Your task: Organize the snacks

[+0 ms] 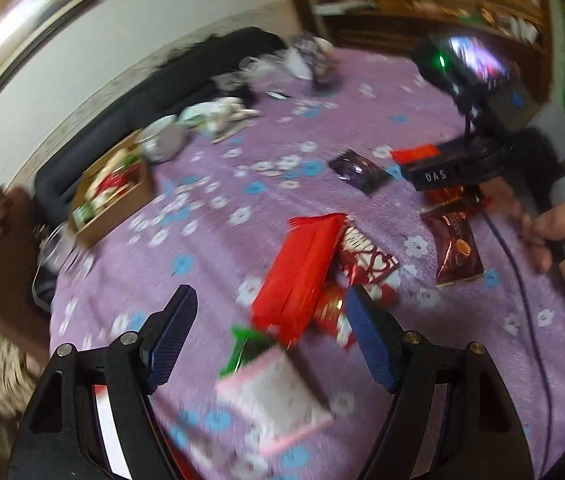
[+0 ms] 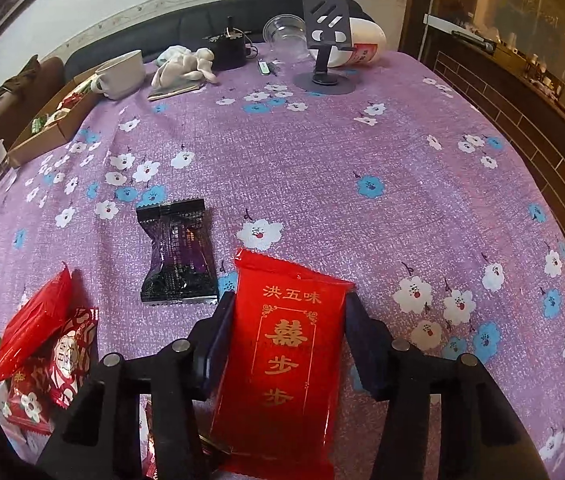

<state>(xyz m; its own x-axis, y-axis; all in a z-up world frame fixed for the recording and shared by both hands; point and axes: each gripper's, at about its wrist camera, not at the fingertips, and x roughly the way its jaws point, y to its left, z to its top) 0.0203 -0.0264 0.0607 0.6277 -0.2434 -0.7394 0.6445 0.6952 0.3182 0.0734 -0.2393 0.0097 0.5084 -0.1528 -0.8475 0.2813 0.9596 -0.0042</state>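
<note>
A purple flowered tablecloth (image 2: 322,152) covers the whole table, and at its far left edge sits an open cardboard box (image 2: 48,128) already holding several wrapped snacks. Nearer, a loose heap of red packets (image 2: 42,356) lies to the left, with 1 dark purple packet (image 2: 178,256) flat on the cloth just beside the right gripper (image 2: 288,320).

That gripper's jaws flank a glossy red packet with gold lettering (image 2: 282,360), lying on the cloth; both pads look to be against its sides, though I can't see how firm the hold is. The film looks slick and puffy, so in my view it could buckle or slide out on the way to the box.

The left gripper (image 1: 270,336) hangs wide open and empty over the heap, its view smeared by blur; closing there might catch 2 packets together.
</note>
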